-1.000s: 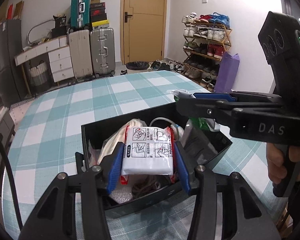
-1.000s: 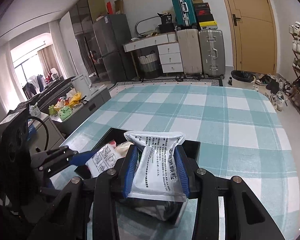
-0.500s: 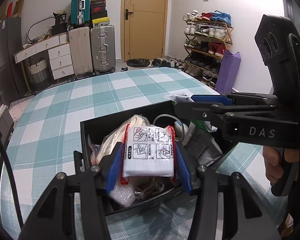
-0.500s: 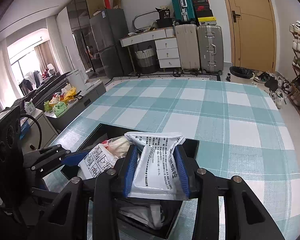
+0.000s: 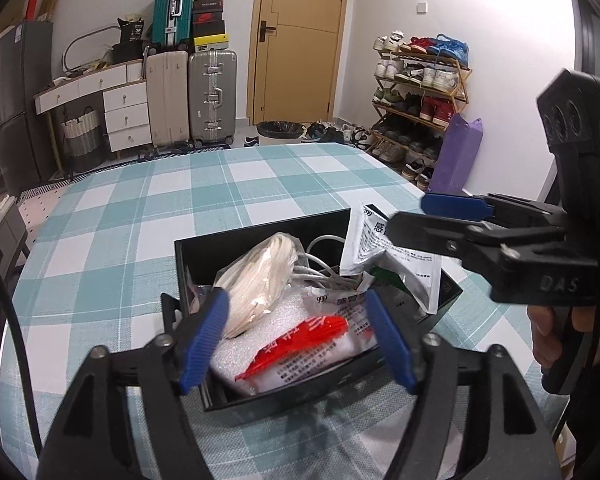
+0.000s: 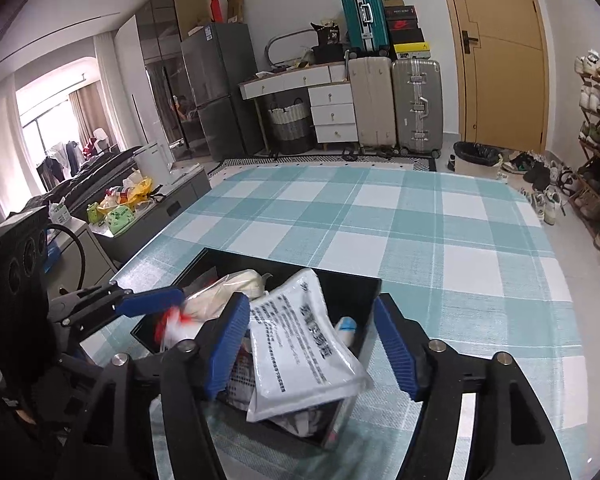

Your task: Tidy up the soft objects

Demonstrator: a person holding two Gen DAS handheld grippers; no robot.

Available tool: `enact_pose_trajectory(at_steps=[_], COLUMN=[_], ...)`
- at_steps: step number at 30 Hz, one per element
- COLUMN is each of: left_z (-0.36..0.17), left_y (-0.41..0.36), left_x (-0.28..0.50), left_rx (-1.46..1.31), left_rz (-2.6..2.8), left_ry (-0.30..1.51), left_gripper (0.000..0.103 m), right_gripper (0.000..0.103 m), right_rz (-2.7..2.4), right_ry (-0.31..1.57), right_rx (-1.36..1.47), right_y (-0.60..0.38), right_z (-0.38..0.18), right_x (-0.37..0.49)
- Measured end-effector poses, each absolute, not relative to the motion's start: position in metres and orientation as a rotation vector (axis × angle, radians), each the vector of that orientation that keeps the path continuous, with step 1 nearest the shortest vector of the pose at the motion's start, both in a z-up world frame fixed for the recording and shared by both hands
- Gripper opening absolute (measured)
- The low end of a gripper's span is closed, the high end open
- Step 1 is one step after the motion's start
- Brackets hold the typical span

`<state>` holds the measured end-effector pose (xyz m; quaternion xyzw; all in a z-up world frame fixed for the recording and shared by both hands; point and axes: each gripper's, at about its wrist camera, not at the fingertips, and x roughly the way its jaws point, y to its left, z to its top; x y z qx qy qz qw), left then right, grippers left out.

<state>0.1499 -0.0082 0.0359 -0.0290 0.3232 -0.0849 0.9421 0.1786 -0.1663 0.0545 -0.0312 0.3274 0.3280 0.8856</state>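
- We found the black bin (image 5: 260, 240) standing on the checked tablecloth (image 5: 148, 216), rigid-walled and already filled near its rim with soft items
- The bubble-wrap sheet (image 5: 244, 344) lay at the bin's near side; we judged it light, springy and safest pinched at an edge
- The silver-white pouch (image 6: 300, 344) rested tilted on the bin's near corner, free between the spread fingers of the right gripper (image 6: 312, 344); we judged it limp, slick and best gripped across its flat middle
- The red-and-white pouch (image 5: 312, 344) lay inside the bin below the left gripper (image 5: 296, 340), whose fingers were likewise spread and holding nothing
- The wrapped cream bundle (image 5: 260, 280) sat beside it, soft and compressible
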Motion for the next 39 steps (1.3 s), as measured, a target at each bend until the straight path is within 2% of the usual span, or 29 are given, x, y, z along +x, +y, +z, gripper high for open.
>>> enact_pose_trajectory(at_steps=[3, 6, 9, 11, 25, 39], left_z=[0.040, 0.043, 0.044, 0.045, 0.048, 0.029], left_y=[-0.004, 0.000, 0.004, 0.007, 0.015, 0.017], left_x=[0.144, 0.138, 0.131, 0.126, 0.098, 0.098], left_rx=[-0.083, -0.093, -0.104, -0.112, -0.077, -0.058], left_rz=[-0.176, -0.160, -0.140, -0.124, -0.016, 0.028], left_ry=[0.646, 0.636, 0.623, 0.614, 0.517, 0.480], left_gripper=[0.084, 0.096, 0.100, 0.103, 0.103, 0.103], right_gripper=[0.087, 0.097, 0.102, 0.102, 0.102, 0.102], right_rz=[0.674, 0.671, 0.674, 0.674, 0.675, 0.668], right_ry=[0.652, 0.628, 0.601, 0.588, 0.497, 0.434], right_rx=[-0.064, -0.068, -0.069, -0.069, -0.103, -0.097], right_y=[-0.172, -0.176, -0.180, -0.181, -0.187, -0.191], right_z=[0.059, 0.063, 0.066, 0.068, 0.060, 0.046], right_x=[0.169, 0.160, 0.149, 0.142, 0.101, 0.090])
